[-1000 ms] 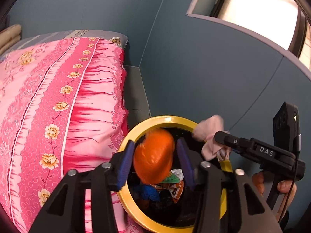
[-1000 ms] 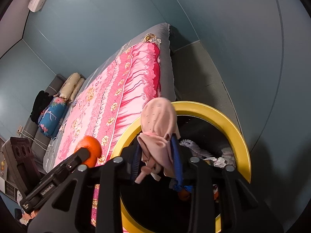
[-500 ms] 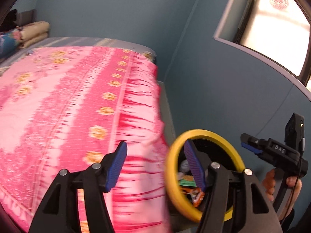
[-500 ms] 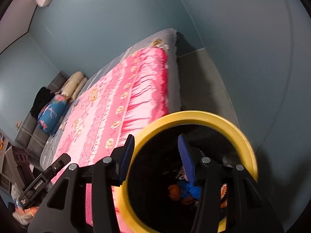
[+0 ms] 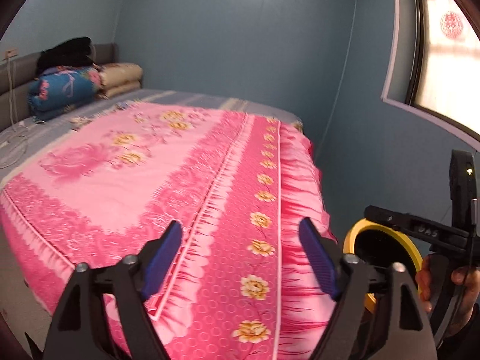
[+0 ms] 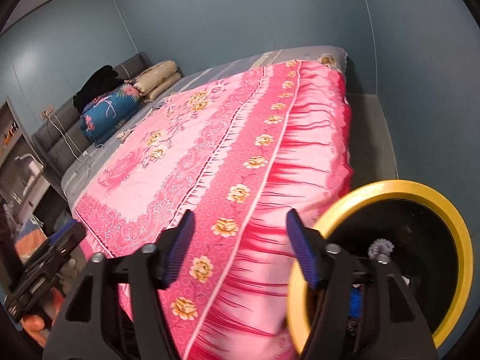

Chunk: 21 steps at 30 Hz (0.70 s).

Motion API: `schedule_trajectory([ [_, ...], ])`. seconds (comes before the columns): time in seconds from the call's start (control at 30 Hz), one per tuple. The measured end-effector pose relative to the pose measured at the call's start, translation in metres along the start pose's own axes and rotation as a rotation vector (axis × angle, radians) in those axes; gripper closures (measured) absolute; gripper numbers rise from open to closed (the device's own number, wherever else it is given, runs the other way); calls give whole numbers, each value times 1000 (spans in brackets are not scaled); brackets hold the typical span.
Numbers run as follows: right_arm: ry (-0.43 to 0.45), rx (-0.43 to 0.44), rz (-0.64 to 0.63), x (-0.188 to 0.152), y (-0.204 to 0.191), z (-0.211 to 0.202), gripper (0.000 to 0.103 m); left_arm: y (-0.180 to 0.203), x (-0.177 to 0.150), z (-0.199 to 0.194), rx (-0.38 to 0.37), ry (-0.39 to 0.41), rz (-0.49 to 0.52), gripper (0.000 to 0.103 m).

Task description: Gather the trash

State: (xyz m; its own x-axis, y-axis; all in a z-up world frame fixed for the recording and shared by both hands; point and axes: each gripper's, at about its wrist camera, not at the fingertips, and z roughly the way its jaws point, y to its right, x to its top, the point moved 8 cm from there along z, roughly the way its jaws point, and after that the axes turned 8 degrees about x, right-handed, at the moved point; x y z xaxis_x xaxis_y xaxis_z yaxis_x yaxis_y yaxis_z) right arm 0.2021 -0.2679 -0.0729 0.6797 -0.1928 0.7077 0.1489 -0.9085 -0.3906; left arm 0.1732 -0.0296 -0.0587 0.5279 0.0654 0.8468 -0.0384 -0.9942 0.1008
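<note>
Left gripper (image 5: pixel 240 256), black frame with blue ribbed pads: lower centre of the left wrist view, jaws opening, nothing between them, aimed over the bed. Right gripper (image 6: pixel 238 246), same make: lower centre of the right wrist view, jaws opening, nothing between them. Its body appears at the right edge of the left wrist view with raised lettering, blurred, perhaps "DAS". Round black trash bin with yellow rim (image 6: pixel 462 234): lower right of the right wrist view, just beside the bed's edge, mouth facing up; a pale crumpled scrap (image 6: pixel 380 247) and a blue piece (image 6: pixel 355 298) lie inside. In the left wrist view the rim shows at lower right (image 5: pixel 349 238). Pink floral bedspread (image 5: pixel 168 180): fills the frame centre, long axis running toward the upper left. Folded blue floral quilt (image 5: pixel 63 90) and beige cushions (image 5: pixel 120 79): upper left, at the grey headboard (image 5: pixel 18 72). Window with a red paper decoration (image 5: pixel 451 25): upper right.
</note>
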Motion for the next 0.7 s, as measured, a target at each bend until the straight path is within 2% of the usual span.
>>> schedule_trajectory([
  [0.13, 67, -49, -44, -9, -28, -5, 20, -15, -1, -27, 18, 71, -21, 8],
  [0.23, 145, -99, -61, -13, -40, -16, 8, -22, -4, -41, 18, 95, -60, 8],
  [0.43, 304, -155, -89, -20, -52, -43, 8, -30, -8, -62, 48, 136, -87, 8],
  [0.5, 321, -154, -86, -21, -51, -48, 8, -33, -11, -70, 80, 159, -97, 8],
  [0.7, 326, -157, -73, -22, -47, -55, 8, -25, -21, -88, 84, 178, -87, 8],
])
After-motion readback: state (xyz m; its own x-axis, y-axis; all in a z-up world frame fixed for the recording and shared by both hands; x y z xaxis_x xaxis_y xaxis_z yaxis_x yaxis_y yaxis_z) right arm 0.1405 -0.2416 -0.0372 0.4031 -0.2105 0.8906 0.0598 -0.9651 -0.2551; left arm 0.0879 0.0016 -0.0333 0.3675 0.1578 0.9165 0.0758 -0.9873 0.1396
